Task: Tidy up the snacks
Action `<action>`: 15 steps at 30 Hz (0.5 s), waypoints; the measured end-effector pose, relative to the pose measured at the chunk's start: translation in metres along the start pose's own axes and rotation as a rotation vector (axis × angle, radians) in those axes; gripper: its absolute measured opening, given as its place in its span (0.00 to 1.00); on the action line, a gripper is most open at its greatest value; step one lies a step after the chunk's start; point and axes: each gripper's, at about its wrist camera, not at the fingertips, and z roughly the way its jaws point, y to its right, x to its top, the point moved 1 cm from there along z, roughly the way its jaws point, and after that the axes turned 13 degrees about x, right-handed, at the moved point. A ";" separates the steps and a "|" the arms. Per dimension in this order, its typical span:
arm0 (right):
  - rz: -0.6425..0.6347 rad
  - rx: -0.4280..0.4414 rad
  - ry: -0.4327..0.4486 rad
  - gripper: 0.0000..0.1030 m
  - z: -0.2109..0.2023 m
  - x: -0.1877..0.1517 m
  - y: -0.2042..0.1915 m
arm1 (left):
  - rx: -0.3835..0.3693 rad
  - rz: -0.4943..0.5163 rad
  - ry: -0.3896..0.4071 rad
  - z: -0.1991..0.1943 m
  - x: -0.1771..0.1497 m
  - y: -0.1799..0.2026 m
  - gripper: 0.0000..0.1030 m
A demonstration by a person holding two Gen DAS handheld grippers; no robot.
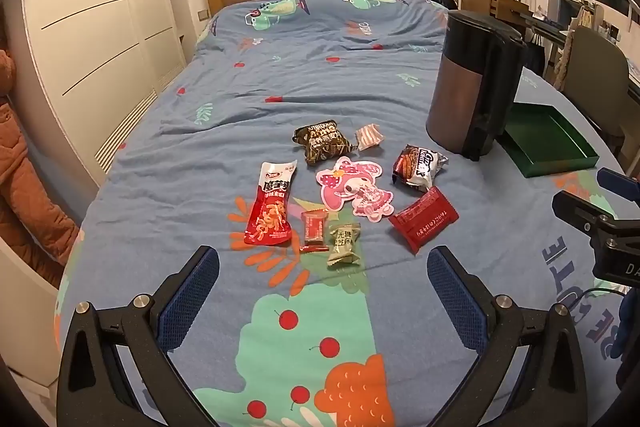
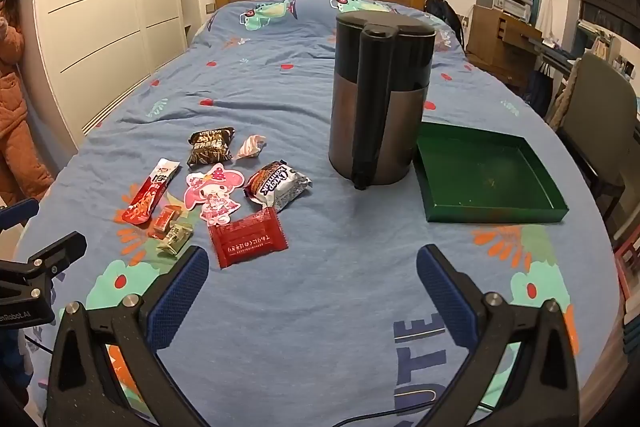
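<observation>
Both tongs stood wide apart and held nothing: the left tongs (image 1: 322,279) hung over the bed (image 1: 280,83) just short of the snacks, the right tongs (image 2: 312,277) over bare blue cover. Snacks lay in a loose cluster on the bed: a long red packet (image 1: 271,205), a dark brown packet (image 1: 322,143), a pink cartoon-shaped pack (image 1: 352,189), a red square packet (image 1: 423,219), a silver cookie bag (image 1: 420,167) and small wrapped sweets (image 1: 344,241). Beside them stood a tall kettle (image 2: 380,95), with a green tray (image 2: 486,173) just beside it, nothing in it.

Glossy foil snack packs (image 1: 423,223), matt cloth bedspread (image 1: 280,75)
</observation>
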 end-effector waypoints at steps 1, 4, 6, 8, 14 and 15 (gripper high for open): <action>0.001 0.001 0.000 1.00 0.000 0.000 0.000 | -0.002 0.001 0.001 0.000 0.000 0.000 0.99; -0.003 0.002 -0.003 1.00 0.000 0.000 0.000 | -0.021 0.000 -0.002 -0.001 0.003 0.000 0.99; -0.007 0.003 -0.006 1.00 0.001 -0.001 -0.001 | -0.026 -0.002 -0.003 -0.001 0.004 -0.001 0.99; -0.011 0.002 -0.010 1.00 0.001 0.000 -0.002 | -0.022 -0.005 0.004 -0.003 0.002 0.000 0.99; 0.000 0.021 -0.005 1.00 0.001 0.002 -0.005 | -0.021 -0.011 0.014 -0.001 -0.001 0.001 0.99; -0.001 0.022 -0.006 1.00 0.001 0.002 -0.006 | -0.021 -0.014 0.015 -0.001 -0.001 0.001 0.99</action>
